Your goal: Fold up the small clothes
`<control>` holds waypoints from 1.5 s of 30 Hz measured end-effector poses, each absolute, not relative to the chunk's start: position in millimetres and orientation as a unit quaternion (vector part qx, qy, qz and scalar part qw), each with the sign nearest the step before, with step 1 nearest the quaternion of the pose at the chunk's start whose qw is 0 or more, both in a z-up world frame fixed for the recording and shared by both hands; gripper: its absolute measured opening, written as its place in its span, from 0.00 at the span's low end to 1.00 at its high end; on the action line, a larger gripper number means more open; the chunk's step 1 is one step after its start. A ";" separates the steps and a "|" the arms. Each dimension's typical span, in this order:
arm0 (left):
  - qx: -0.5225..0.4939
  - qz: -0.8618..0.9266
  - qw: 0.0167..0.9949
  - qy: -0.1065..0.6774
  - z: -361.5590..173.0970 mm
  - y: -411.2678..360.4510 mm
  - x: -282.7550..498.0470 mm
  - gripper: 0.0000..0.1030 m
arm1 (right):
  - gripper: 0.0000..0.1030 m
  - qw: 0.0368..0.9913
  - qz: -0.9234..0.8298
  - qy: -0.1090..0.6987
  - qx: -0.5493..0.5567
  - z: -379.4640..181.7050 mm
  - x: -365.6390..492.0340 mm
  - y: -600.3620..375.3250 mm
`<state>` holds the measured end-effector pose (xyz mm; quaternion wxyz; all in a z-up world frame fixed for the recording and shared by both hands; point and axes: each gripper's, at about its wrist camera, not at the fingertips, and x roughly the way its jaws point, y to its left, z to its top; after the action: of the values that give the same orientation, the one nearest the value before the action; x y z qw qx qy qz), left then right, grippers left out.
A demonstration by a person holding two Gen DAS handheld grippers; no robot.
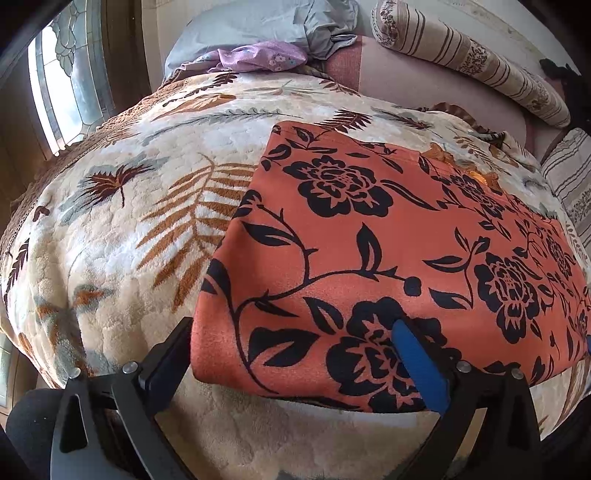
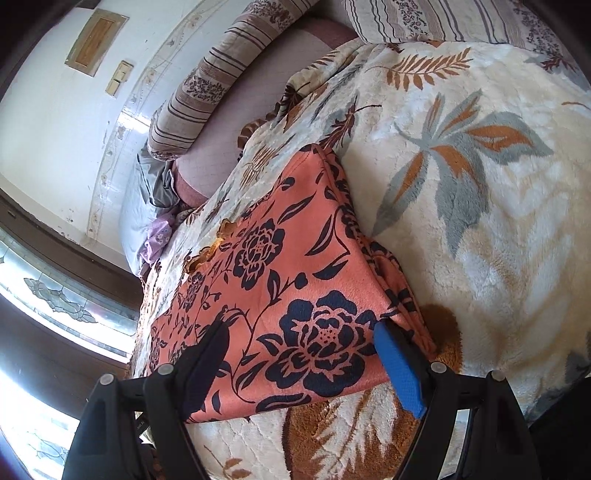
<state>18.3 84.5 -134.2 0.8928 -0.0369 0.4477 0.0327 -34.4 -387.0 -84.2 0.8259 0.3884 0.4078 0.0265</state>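
An orange garment with black flowers (image 1: 388, 236) lies flat and folded on a cream leaf-print blanket (image 1: 122, 236). My left gripper (image 1: 291, 332) is open over the garment's near left corner; its blue-padded right finger (image 1: 417, 362) rests on the cloth, its left finger just off the edge. In the right wrist view the same garment (image 2: 280, 280) shows with its layered right edge. My right gripper (image 2: 299, 339) is open and straddles the garment's near right corner; its blue pad (image 2: 399, 369) sits at the cloth's edge.
Striped bolster pillows (image 1: 469, 59) lie along the back of the bed. A grey pillow (image 1: 258, 26) and a crumpled purple cloth (image 1: 258, 55) sit at the far end. A window (image 1: 62, 85) is at the left. A white wall (image 2: 55, 110) runs behind the bed.
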 end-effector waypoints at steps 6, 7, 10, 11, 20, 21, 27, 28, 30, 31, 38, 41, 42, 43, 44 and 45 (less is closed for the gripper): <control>-0.042 0.043 0.892 0.449 -127.7 85.1 15.7 1.00 | 0.81 0.815 0.045 0.396 0.421 -64.7 -53.5 -386.0; -0.040 0.048 0.895 0.443 -124.4 85.0 14.5 1.00 | 0.81 0.812 0.048 0.392 0.429 -62.7 -60.5 -385.0; -0.043 0.055 0.905 0.419 -112.7 80.5 11.5 1.00 | 0.81 0.777 0.034 0.430 0.459 -83.0 -68.8 -383.0; -0.042 0.053 0.907 0.416 -109.3 77.0 11.2 1.00 | 0.81 0.767 0.028 0.438 0.468 -91.4 -68.8 -384.7; -0.006 0.050 0.911 0.409 -90.8 55.9 5.9 1.00 | 0.82 0.753 0.001 0.419 0.507 -101.0 -42.5 -400.1; -0.010 0.048 0.911 0.409 -88.8 55.3 4.3 1.00 | 0.82 0.756 -0.003 0.416 0.506 -100.1 -41.1 -399.4; 0.010 0.028 0.918 0.395 -69.1 32.9 5.9 1.00 | 0.52 0.767 -0.014 0.406 0.497 -97.6 -29.0 -399.4; 0.014 0.024 0.918 0.395 -68.3 27.0 9.4 1.00 | 0.50 0.765 -0.018 0.409 0.498 -99.6 -27.5 -400.7; 0.018 0.016 0.918 0.397 -71.4 15.5 17.9 1.00 | 0.50 0.763 -0.017 0.415 0.496 -103.4 -23.3 -401.2; 0.021 0.014 0.916 0.400 -75.3 9.7 22.6 1.00 | 0.50 0.763 -0.019 0.416 0.495 -103.3 -22.2 -401.3; 0.038 -0.001 0.892 0.450 -114.1 -21.1 41.1 1.00 | 0.61 0.776 -0.015 0.418 0.472 -92.0 -10.5 -393.1; 0.034 -0.007 0.899 0.437 -107.2 -21.7 35.6 1.00 | 0.49 0.787 -0.022 0.424 0.447 -86.0 -5.8 -389.9; 0.032 -0.011 0.903 0.429 -102.5 -21.6 33.9 1.00 | 0.47 0.788 -0.026 0.426 0.443 -85.3 -4.7 -390.0; 0.030 -0.013 0.906 0.422 -98.7 -21.4 32.9 1.00 | 0.47 0.788 -0.030 0.428 0.441 -86.2 -3.9 -390.9; 0.027 -0.015 0.908 0.418 -97.1 -20.9 34.1 1.00 | 0.47 0.787 -0.036 0.431 0.440 -88.2 -3.3 -391.6; 0.024 -0.015 0.907 0.421 -98.8 -20.3 36.3 1.00 | 0.48 0.783 -0.044 0.436 0.441 -91.6 -2.1 -392.3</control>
<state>36.3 -20.3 -98.8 0.9067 0.0235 0.4209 -0.0149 -2.1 -392.3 -91.6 0.7829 0.4414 0.4363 -0.0439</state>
